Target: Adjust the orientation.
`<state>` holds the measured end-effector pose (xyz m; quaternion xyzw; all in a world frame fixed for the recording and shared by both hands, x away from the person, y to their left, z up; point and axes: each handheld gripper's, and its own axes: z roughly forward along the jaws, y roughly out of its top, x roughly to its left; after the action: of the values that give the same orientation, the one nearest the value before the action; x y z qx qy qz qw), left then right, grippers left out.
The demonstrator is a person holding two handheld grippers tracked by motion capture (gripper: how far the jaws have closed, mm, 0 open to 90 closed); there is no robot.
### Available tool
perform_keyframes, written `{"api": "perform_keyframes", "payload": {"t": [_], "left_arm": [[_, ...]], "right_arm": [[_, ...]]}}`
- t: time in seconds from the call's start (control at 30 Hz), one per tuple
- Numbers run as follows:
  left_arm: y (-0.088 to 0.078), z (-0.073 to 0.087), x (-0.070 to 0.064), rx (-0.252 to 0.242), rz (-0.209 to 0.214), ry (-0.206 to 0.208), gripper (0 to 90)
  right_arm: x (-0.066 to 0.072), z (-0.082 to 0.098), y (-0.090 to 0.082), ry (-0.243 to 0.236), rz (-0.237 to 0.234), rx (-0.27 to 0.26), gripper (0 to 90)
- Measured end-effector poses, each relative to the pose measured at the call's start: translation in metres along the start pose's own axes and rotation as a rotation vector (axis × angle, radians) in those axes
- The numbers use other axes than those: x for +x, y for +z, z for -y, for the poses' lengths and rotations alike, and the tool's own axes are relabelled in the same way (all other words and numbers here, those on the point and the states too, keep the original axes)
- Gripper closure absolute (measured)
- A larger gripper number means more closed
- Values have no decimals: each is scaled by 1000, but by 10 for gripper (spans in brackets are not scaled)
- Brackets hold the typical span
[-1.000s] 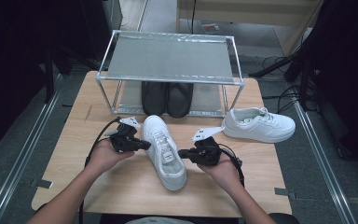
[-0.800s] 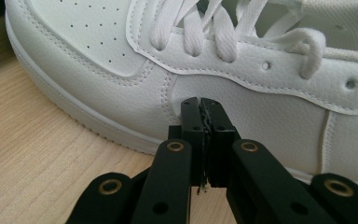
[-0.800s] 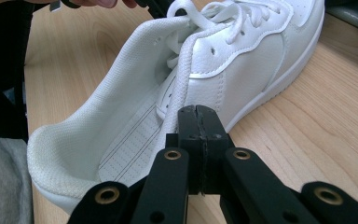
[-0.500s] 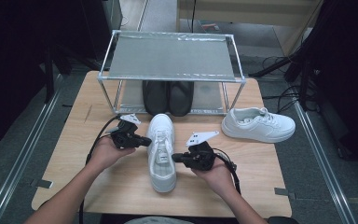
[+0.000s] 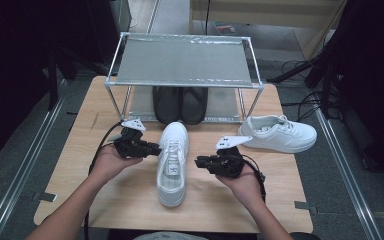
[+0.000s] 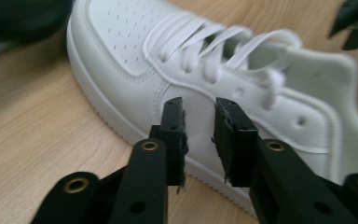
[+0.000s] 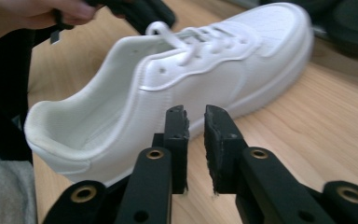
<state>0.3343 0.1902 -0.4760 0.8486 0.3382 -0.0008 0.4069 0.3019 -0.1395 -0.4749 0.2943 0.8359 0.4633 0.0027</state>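
Holding my two claws on either side of the white leather low-top sneaker [image 5: 173, 161], I see it lying on the light wooden table [image 5: 300, 200], toe toward the metal rack [image 5: 182, 62]. My left claw [image 5: 154, 149] and my right claw [image 5: 200, 162] have just been opening; both stand slightly apart, gripping nothing.

A white shoe [image 5: 172, 162] is seen flat on its sole in the middle of the wooden table. Its toe is pointed away, toward a rack, and its heel is turned toward the person. White laces are tied across the top, and small holes are dotted over the toe. The inside is open and looks pale. The shoe is stood upright and is not tipped over.
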Motion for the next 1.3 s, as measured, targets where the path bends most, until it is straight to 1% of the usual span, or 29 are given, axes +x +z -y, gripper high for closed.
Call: {"api": "perform_keyframes", "payload": {"t": [0.03, 0.1, 0.13, 0.2, 0.27, 0.33, 0.43, 0.53, 0.63, 0.77, 0.9, 1.0, 1.07, 1.17, 1.2, 1.27, 1.3], "left_arm": [[-2, 0, 0, -4, -1, 2, 689], [-3, 1, 0, 1, 3, 0, 655], [-2, 2, 1, 4, 10, -6, 631], [-1, 3, 2, 7, 35, -7, 541], [0, 3, 3, -1, 42, 1, 490], [0, 3, 3, -3, 36, 1, 455], [-1, 3, 5, 0, 34, -8, 443], [-2, 4, 7, 2, 27, -15, 439], [-3, 4, 8, 5, 20, -20, 430], [-2, 6, 8, 16, 8, -14, 427], [-2, 8, 8, 23, 7, -20, 426], [-3, 9, 8, 26, 2, -28, 426], [-4, 10, 8, 25, 2, -27, 427], [-8, 11, 5, 8, -1, -14, 429], [-9, 12, 4, 7, -2, -11, 429], [-10, 13, 3, 5, -6, -6, 429], [-11, 14, 3, 5, -9, -12, 429]], "right_arm": [[-3, 1, -4, 7, 12, -5, 772], [-10, 3, -11, 28, 26, -10, 763], [-13, 3, -14, 36, 35, -14, 755], [-18, 4, -18, 56, 44, -18, 742], [-22, 5, -22, 58, 58, -25, 725], [-26, 5, -23, 61, 70, -26, 705], [-31, 4, -26, 63, 88, -28, 682], [-35, 5, -29, 53, 109, -29, 652], [-43, 6, -35, 63, 132, -33, 639], [-54, 7, -47, 92, 165, -55, 629], [-67, 8, -57, 123, 200, -72, 603], [-77, 6, -62, 140, 234, -60, 600], [-83, 5, -67, 148, 251, -67, 600], [-91, 3, -76, 159, 298, -69, 599], [-93, 2, -79, 169, 307, -73, 598], [-98, 1, -85, 171, 331, -81, 598], [-101, 0, -88, 180, 336, -83, 598]]}}
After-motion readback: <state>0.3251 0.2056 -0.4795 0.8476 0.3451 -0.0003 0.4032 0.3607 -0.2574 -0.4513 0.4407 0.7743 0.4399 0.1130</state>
